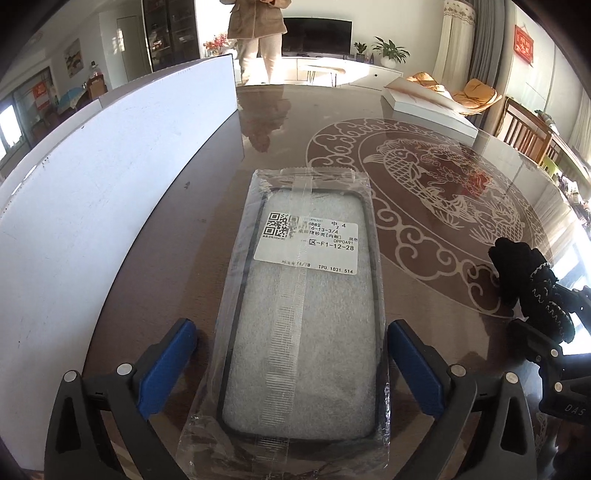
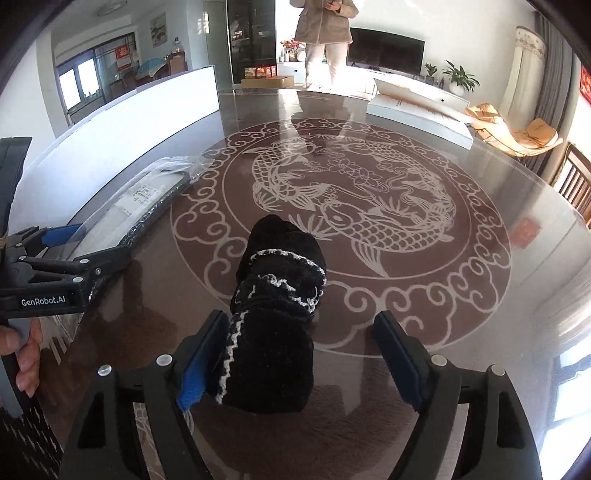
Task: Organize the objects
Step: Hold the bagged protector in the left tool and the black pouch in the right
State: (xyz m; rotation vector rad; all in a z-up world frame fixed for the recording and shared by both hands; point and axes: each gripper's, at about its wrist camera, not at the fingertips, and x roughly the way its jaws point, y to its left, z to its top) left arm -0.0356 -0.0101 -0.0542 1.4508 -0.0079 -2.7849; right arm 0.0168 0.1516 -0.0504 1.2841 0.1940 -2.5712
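Observation:
A phone case in a clear plastic bag (image 1: pixel 303 302) with a white label lies flat on the glass table top (image 1: pixel 424 325). My left gripper (image 1: pixel 291 354) is open, its blue pads on either side of the bag's near end, apart from it. The bag also shows in the right wrist view (image 2: pixel 147 199). A black knitted glove with white trim (image 2: pixel 273 317) lies between the open fingers of my right gripper (image 2: pixel 299 350); its left pad (image 2: pixel 199 365) touches the glove, the right pad stands apart. The glove also shows in the left wrist view (image 1: pixel 532 288).
A tall white board (image 1: pixel 96 206) stands along the table's left side. A flat white box (image 2: pixel 421 114) lies at the far right of the table. A person (image 2: pixel 325 33) stands beyond the far edge. Wooden chairs (image 1: pixel 524 129) stand at the right.

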